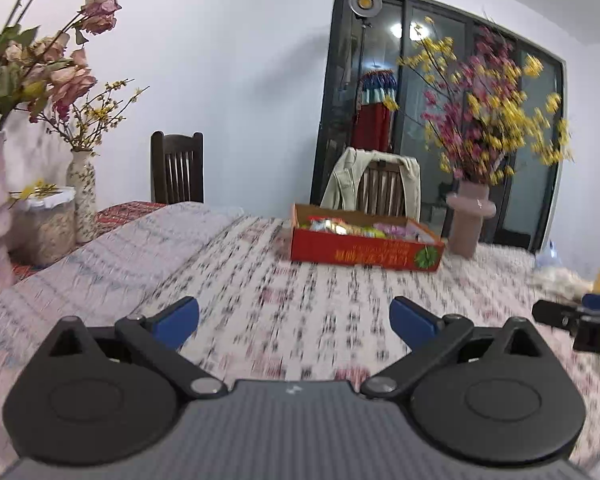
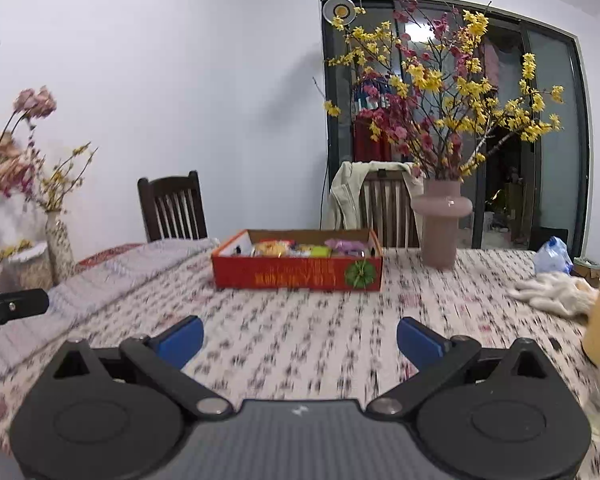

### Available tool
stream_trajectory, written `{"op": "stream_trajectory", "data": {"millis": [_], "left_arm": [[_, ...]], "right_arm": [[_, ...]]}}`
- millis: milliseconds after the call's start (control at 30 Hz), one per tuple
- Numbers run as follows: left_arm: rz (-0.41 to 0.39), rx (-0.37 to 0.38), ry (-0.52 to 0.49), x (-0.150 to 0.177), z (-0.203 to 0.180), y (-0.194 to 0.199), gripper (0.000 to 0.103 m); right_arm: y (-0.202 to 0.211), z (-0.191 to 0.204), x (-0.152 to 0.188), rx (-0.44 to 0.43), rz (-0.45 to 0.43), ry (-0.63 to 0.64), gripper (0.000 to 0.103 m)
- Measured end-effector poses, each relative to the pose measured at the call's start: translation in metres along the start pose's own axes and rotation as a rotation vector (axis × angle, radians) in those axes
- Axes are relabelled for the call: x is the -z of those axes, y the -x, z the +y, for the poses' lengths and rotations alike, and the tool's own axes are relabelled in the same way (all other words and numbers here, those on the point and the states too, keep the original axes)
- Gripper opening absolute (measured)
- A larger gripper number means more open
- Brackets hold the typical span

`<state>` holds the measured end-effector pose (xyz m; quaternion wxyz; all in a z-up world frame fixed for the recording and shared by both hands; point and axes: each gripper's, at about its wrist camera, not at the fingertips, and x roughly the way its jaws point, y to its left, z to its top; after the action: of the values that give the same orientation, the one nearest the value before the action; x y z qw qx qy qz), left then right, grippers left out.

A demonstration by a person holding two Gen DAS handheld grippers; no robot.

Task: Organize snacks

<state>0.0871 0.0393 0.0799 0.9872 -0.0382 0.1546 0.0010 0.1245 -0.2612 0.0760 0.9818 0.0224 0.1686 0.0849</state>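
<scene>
- Left gripper (image 1: 294, 320) is hovering above the near part of the table (image 1: 260, 288), jaws spread wide, nothing between them.
- Right gripper (image 2: 300, 340) is hovering likewise over the near edge, jaws wide apart and empty. Each gripper is showing at the margin of the other's view, so the two are sitting side by side.
- Box (image 2: 298, 266), red cardboard with an open top, is standing toward the far edge of the table, just beside the pink vase (image 2: 440, 222), well apart from both grippers.
- Snacks (image 2: 296, 249) are lying inside the box in a mixed heap: yellow, green, pink wrappers. Individual packets are too small to tell apart.
- No snack is lying loose on the cloth between the grippers and the box in either view.
- White fluffy item (image 2: 556, 290) is lying near the right edge; what it is I cannot tell.
- Judgement: the task is looking either barely begun or nearly finished. All visible snacks are in the box, neither gripper is carrying anything. Whether sorting inside the box is left, the views are not showing.
- Cloth is blurring in both views.
</scene>
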Motion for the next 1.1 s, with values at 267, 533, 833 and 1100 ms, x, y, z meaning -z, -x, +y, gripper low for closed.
{"op": "stream_trajectory", "data": {"millis": [267, 533, 833, 1100], "left_arm": [[0.000, 0.021, -0.067, 0.043, -0.008, 0.045, 0.103], [0.030, 0.050, -0.047, 0.057, -0.008, 0.053, 0.103], [0.048, 0.048, -0.004, 0.055, -0.001, 0.049, 0.103], [0.041, 0.064, -0.034, 0.054, -0.007, 0.052, 0.103]], "right_arm": [[0.058, 0.008, 0.054, -0.003, 0.052, -0.002, 0.103], [0.093, 0.018, 0.065, 0.006, 0.028, 0.014, 0.103], [0.101, 0.030, 0.068, -0.004, 0.028, 0.014, 0.103], [0.100, 0.029, 0.067, -0.009, 0.028, -0.004, 0.103]]}}
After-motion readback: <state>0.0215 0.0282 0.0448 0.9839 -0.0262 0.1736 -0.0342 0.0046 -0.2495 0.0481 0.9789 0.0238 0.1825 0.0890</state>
